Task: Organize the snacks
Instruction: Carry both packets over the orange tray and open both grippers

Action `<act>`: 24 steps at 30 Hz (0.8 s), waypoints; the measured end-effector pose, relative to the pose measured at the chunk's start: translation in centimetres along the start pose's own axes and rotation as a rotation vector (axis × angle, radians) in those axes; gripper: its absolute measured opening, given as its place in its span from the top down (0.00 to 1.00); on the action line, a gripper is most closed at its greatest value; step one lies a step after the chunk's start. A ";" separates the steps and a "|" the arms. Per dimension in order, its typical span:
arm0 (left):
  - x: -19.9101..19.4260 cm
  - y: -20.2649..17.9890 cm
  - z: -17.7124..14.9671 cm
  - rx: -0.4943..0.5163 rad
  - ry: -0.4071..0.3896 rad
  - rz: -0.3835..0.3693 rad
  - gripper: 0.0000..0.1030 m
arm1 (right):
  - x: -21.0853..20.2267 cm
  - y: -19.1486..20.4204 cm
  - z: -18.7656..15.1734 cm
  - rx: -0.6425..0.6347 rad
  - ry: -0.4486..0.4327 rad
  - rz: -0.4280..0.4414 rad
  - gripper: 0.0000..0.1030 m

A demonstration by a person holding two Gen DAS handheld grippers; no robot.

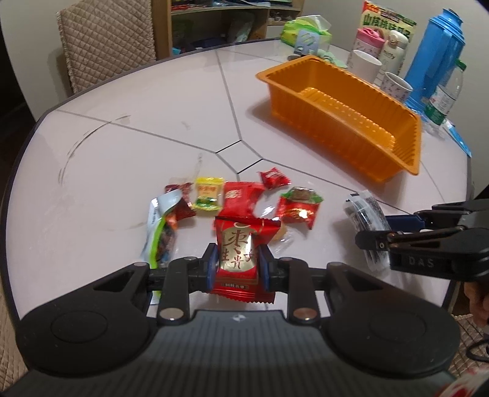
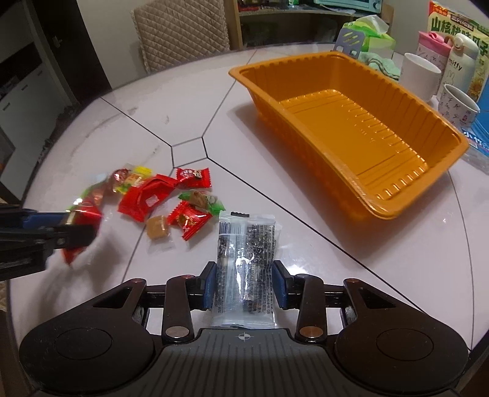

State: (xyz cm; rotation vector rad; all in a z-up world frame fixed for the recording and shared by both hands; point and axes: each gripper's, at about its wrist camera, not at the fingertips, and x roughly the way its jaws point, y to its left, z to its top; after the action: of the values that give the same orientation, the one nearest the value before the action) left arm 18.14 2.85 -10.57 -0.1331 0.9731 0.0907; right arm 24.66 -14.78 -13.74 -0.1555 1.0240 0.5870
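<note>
My left gripper (image 1: 237, 265) is shut on a red and gold snack packet (image 1: 240, 256), held just above the table. My right gripper (image 2: 244, 281) has its blue pads on both sides of a clear packet of black sesame bars (image 2: 246, 262), shut on it; it also shows in the left wrist view (image 1: 365, 223). Several loose snacks lie on the table: a yellow packet (image 1: 207, 194), red packets (image 1: 241, 197) (image 2: 194, 177), a red-green one (image 1: 298, 206) and a small caramel cube (image 2: 157, 227). An empty orange tray (image 2: 391, 210) (image 1: 409, 165) stands beyond them to the right.
The round white table (image 1: 122, 146) carries mugs (image 2: 420, 76), a blue thermos (image 1: 434, 55), a water bottle (image 1: 444, 94), tissues (image 1: 305, 29) and a snack box at the far right. A quilted chair (image 1: 107, 39) stands behind the table. A long green-edged packet (image 1: 160, 229) lies at the left.
</note>
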 end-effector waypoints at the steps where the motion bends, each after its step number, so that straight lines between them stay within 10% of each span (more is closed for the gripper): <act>1: -0.1 -0.3 0.2 0.006 -0.004 -0.006 0.75 | -0.5 -0.1 0.0 0.003 -0.006 0.006 0.63; 24: 2.2 -10.3 10.0 0.153 -0.116 -0.128 0.76 | -5.7 -7.5 5.3 0.075 -0.135 -0.019 0.62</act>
State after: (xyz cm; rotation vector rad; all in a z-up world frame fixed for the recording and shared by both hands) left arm 28.97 -5.76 -6.09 -0.0484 0.8506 -0.0931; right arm 30.48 -21.18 -7.24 -0.0582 0.9116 0.5338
